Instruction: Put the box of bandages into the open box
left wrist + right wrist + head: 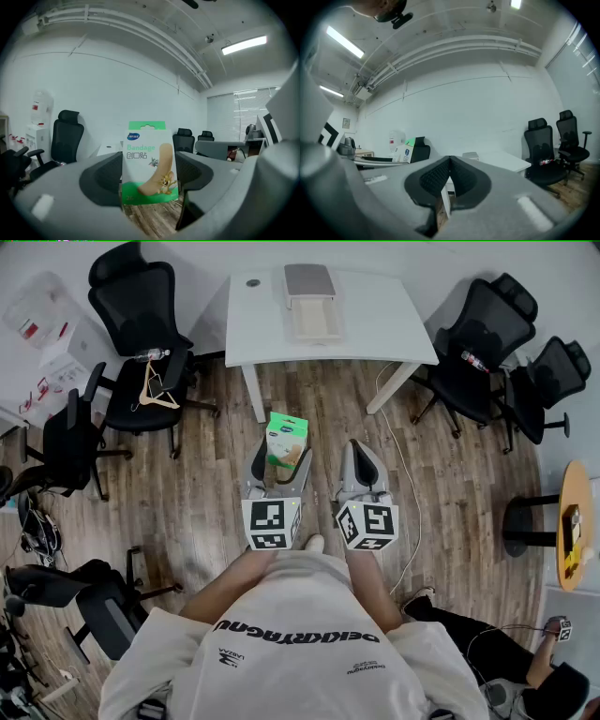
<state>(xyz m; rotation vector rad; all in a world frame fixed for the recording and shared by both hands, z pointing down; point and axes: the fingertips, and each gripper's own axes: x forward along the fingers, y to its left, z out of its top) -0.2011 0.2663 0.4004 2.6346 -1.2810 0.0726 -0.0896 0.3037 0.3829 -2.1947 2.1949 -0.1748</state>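
left hand-held gripper point(281, 465): squeezing the bandage box point(285, 432), up over the floor point(206, 484) | right hand-held gripper point(449, 174): shut, empty | open box point(314, 322): far off on the tabletop point(394, 324) | risk: long carry, and the grip is maybe only on the low part, so the box could slip and drop.

At the top centre of your head view, a white table point(375, 324) stands on the wood-plank floor point(206, 502). To its left, a black office chair point(141, 306) carries a wooden hanger point(157, 399) and a bottle point(150, 355). A white cable point(405, 474) trails down the floor right of centre, and a round yellow table point(574, 521) sits at the right edge.
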